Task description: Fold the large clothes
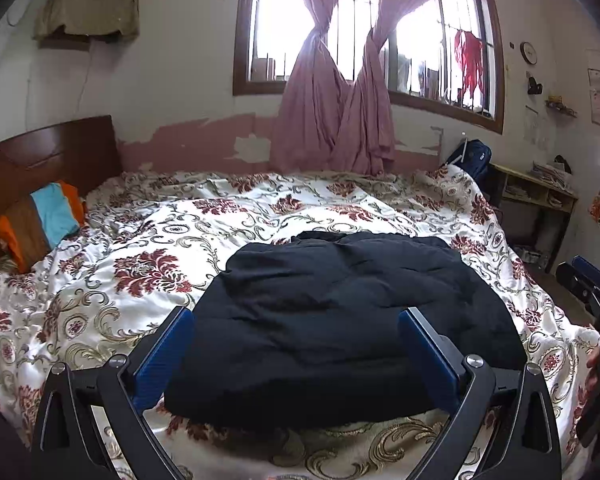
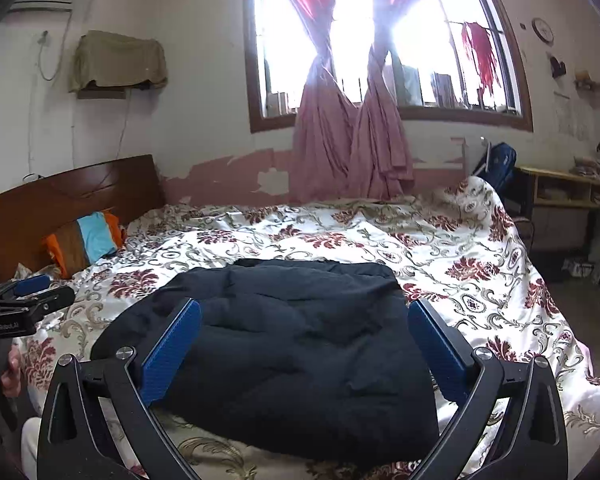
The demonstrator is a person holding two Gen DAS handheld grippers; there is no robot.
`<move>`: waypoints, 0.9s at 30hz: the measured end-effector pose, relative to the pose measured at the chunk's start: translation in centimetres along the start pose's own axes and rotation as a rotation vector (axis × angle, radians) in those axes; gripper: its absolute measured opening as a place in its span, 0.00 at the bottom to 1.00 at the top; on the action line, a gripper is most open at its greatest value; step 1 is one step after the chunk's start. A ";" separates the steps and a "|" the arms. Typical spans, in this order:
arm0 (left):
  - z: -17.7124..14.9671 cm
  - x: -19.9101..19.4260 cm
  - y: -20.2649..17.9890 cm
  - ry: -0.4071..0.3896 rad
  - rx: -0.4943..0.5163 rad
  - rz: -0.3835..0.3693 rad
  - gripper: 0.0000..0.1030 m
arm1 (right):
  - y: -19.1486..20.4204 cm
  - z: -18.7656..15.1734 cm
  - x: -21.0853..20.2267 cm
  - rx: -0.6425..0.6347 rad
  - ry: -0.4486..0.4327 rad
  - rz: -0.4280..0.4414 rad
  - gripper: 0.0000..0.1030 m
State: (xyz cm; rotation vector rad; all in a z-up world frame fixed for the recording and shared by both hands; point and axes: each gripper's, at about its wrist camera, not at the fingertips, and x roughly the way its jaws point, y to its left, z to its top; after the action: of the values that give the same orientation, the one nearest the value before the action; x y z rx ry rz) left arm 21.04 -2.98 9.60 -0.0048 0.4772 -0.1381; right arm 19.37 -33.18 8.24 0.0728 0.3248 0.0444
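A dark navy padded garment (image 1: 340, 320) lies in a folded rectangular bundle on the flowered bedspread (image 1: 148, 248); it also shows in the right wrist view (image 2: 300, 352). My left gripper (image 1: 296, 320) is open and empty, held above the near edge of the bundle. My right gripper (image 2: 304, 316) is open and empty, also above the bundle's near side. The right gripper shows at the right edge of the left wrist view (image 1: 584, 280). The left gripper shows at the left edge of the right wrist view (image 2: 32, 292).
A striped orange, brown and blue pillow (image 1: 40, 224) leans on the wooden headboard (image 1: 40, 156) at the left. Pink curtains (image 1: 336, 120) hang at the far wall under the window. A wooden shelf desk (image 1: 540, 196) and a blue bag (image 1: 472, 156) stand right of the bed.
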 end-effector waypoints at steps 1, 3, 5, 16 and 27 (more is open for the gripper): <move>-0.2 -0.5 0.1 -0.008 -0.007 0.000 1.00 | 0.2 -0.1 -0.5 0.001 -0.005 0.002 0.98; -0.5 -1.5 0.2 -0.023 -0.021 -0.003 1.00 | 0.5 -0.4 -1.4 0.011 -0.014 0.008 0.98; -0.8 -2.3 0.2 -0.038 -0.024 -0.006 1.00 | 0.9 -0.7 -2.0 0.015 -0.019 0.012 0.98; -2.7 -6.4 -0.9 -0.084 0.016 0.009 1.00 | 2.7 -2.0 -5.3 0.012 -0.037 0.040 0.99; -3.2 -7.9 -0.3 -0.115 0.009 0.025 1.00 | 3.6 -2.2 -7.3 -0.023 -0.069 0.024 0.99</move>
State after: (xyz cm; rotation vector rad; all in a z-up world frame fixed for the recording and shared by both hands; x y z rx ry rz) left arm 12.61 -2.15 10.40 0.0018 0.3621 -0.1151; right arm 11.63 -29.87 8.74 0.0548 0.2545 0.0688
